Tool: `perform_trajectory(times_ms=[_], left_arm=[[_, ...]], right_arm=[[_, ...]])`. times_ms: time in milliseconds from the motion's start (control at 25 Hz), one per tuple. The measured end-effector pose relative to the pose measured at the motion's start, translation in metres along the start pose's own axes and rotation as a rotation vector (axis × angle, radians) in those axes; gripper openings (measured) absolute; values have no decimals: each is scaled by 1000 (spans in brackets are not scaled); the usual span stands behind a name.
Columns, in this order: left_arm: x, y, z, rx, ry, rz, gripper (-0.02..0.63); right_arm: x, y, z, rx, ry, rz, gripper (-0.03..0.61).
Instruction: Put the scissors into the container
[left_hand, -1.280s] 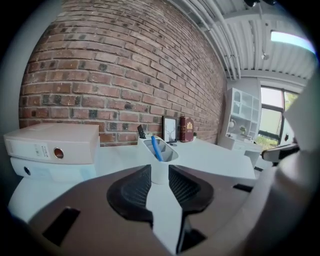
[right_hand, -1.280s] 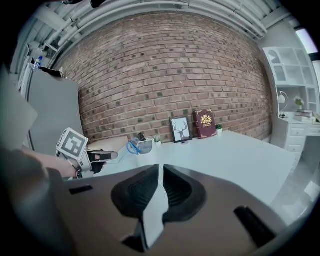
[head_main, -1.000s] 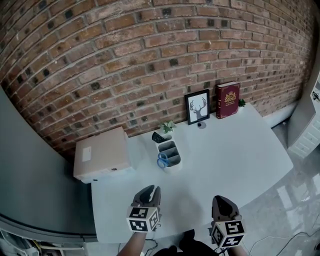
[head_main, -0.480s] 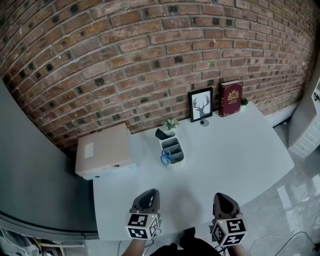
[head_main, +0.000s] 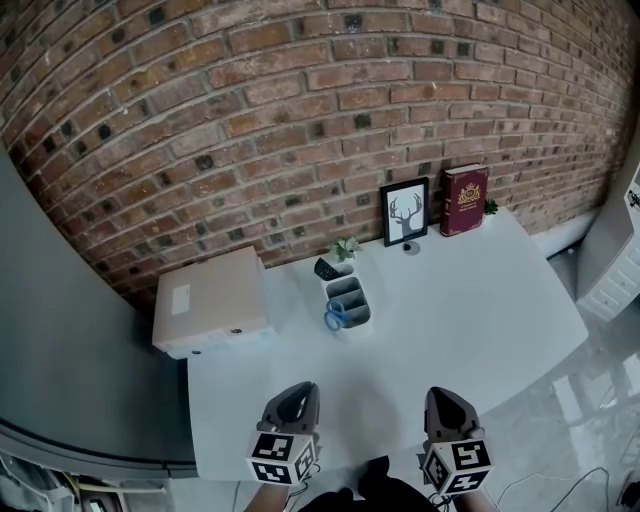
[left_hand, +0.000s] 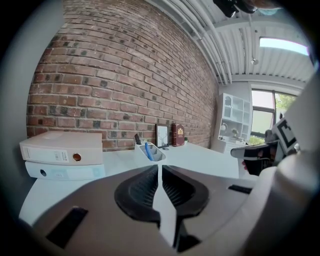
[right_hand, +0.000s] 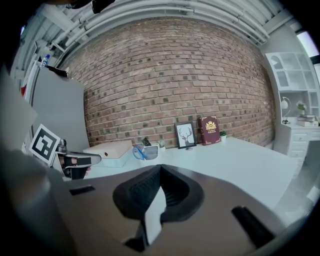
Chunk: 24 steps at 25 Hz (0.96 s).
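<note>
The blue-handled scissors (head_main: 333, 318) stand in the front compartment of the white container (head_main: 350, 296) at mid-table, handles up. In the left gripper view the scissors (left_hand: 148, 151) show as a blue strip in the container (left_hand: 155, 149); the right gripper view shows the scissors (right_hand: 137, 152) at the container (right_hand: 150, 149). My left gripper (head_main: 298, 389) hovers at the table's front edge, well short of the container, its jaws closed together with nothing between them. My right gripper (head_main: 441, 397) hangs beside it, also shut and empty.
A beige binder box (head_main: 209, 303) lies at the table's left. Behind the container stand a small plant (head_main: 343, 247) and a black object (head_main: 324, 268). A deer picture (head_main: 405, 211) and a red book (head_main: 464, 200) lean against the brick wall. White table (head_main: 470, 300).
The left gripper's jaws have closed from partly open to shut and it has drawn slightly back. The right gripper has stayed put.
</note>
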<state>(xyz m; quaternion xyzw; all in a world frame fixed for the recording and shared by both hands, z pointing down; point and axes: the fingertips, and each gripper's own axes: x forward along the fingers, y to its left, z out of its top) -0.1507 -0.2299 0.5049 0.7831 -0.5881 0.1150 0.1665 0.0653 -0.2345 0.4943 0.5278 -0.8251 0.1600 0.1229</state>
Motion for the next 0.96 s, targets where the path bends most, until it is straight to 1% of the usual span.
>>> perform_trajectory(times_ms=[320, 960], left_arm=[[4, -7, -1, -13, 1, -9, 28], [-1, -14, -1, 6, 13, -18, 28]], right_arm=[[-4, 1, -1, -18, -7, 10, 0], [-11, 5, 2, -39, -21, 22, 0]])
